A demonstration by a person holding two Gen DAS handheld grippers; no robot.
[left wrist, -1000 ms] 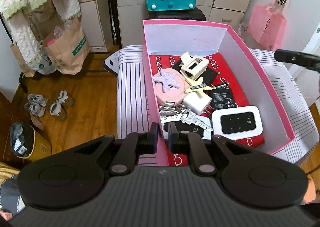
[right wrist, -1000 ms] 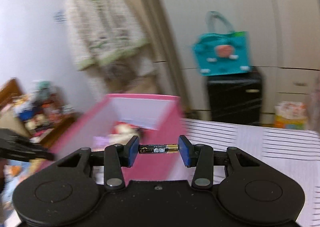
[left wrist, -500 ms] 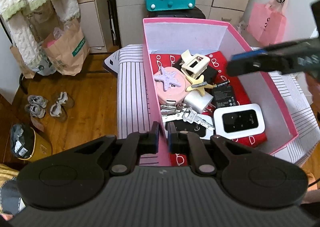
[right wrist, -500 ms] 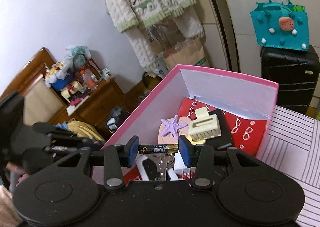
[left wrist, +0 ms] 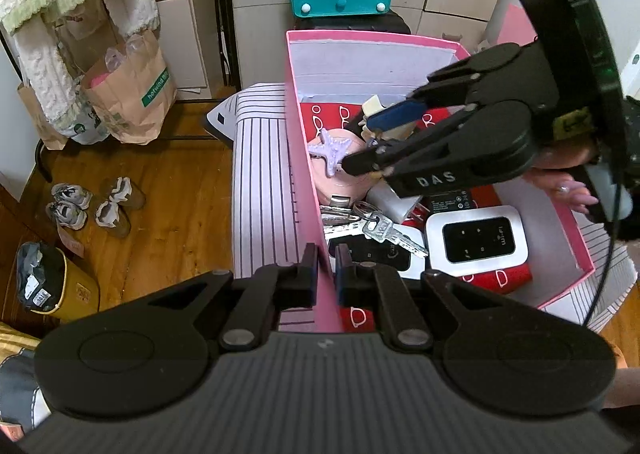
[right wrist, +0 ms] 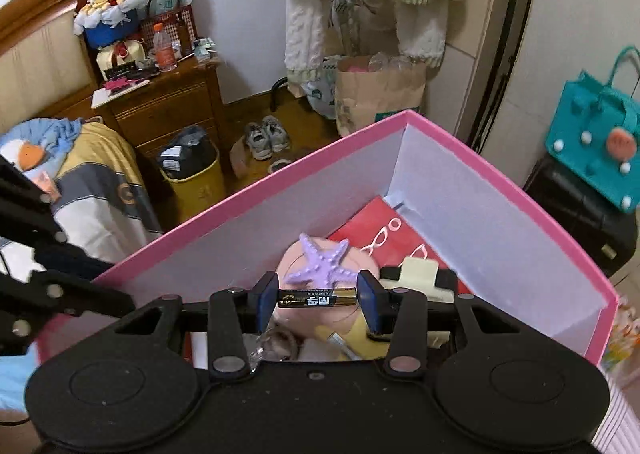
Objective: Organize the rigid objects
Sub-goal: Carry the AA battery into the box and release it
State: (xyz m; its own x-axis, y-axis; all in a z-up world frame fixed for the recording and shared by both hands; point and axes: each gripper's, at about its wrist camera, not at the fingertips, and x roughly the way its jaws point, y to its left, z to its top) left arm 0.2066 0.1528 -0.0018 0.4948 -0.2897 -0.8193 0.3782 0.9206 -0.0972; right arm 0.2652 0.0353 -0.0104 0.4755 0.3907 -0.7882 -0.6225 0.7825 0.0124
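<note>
Wooden floor (left wrist: 168, 190), wooden nightstand (right wrist: 168, 110).

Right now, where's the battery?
In the right wrist view, the battery is clamped end to end in the right hand-held gripper, above the pink box, near the purple starfish.

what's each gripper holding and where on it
Right gripper: a battery, clamped end to end between the fingers. Left gripper: the pink box, pinched on its near side wall.

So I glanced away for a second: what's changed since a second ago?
The right gripper, still clamping the battery end to end, swung from beside the pink box to above its contents. The left gripper stayed pinched on the box wall; nothing inside shifted.
</note>
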